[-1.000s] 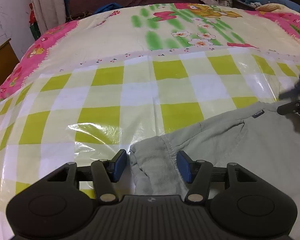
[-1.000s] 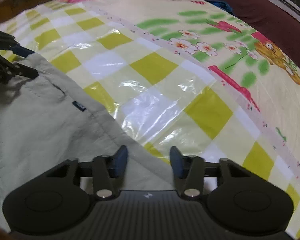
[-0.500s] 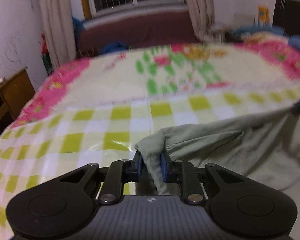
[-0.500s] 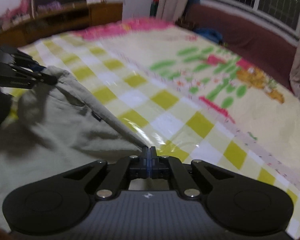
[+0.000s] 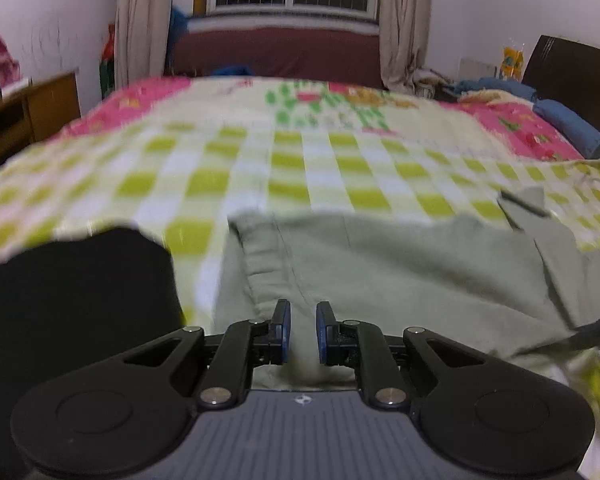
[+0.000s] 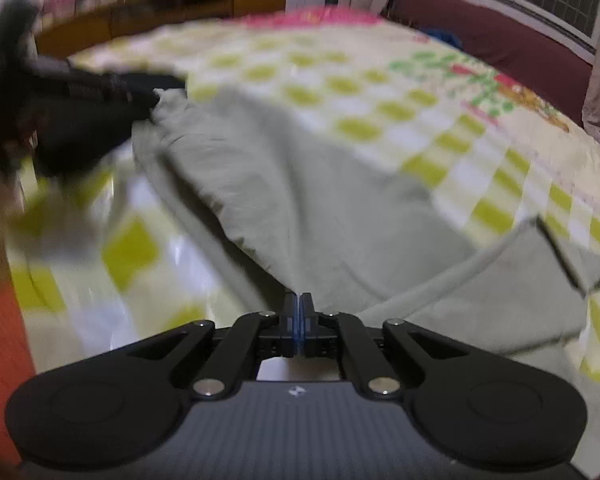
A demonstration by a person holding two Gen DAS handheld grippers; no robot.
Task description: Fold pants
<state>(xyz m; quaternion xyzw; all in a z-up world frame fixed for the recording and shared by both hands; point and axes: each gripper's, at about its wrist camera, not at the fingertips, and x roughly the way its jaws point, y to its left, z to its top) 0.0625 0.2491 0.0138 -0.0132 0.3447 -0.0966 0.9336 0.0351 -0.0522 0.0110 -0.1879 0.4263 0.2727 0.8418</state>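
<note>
Pale grey-green pants (image 5: 400, 264) hang stretched above a bed between my two grippers. My left gripper (image 5: 302, 330) is shut on one bunched waistband corner, with cloth between its blue pads. My right gripper (image 6: 299, 320) is shut tight on the other waistband corner of the pants (image 6: 300, 184). The pant legs trail onto the bed, one hem end (image 6: 576, 256) folded over. The left gripper shows blurred in the right wrist view (image 6: 100, 92), at the far cloth corner.
The bed carries a glossy yellow-green checked cover (image 5: 284, 168) with a pink floral border. A wooden cabinet (image 5: 28, 108) stands left of the bed. A dark red sofa (image 5: 276, 52) sits under the window. Blue bedding (image 5: 568, 120) lies at the right.
Both grippers closed on the waistband corners, then lifted and pulled the pants back. The pants now hang stretched in the air, legs trailing on the bed.
</note>
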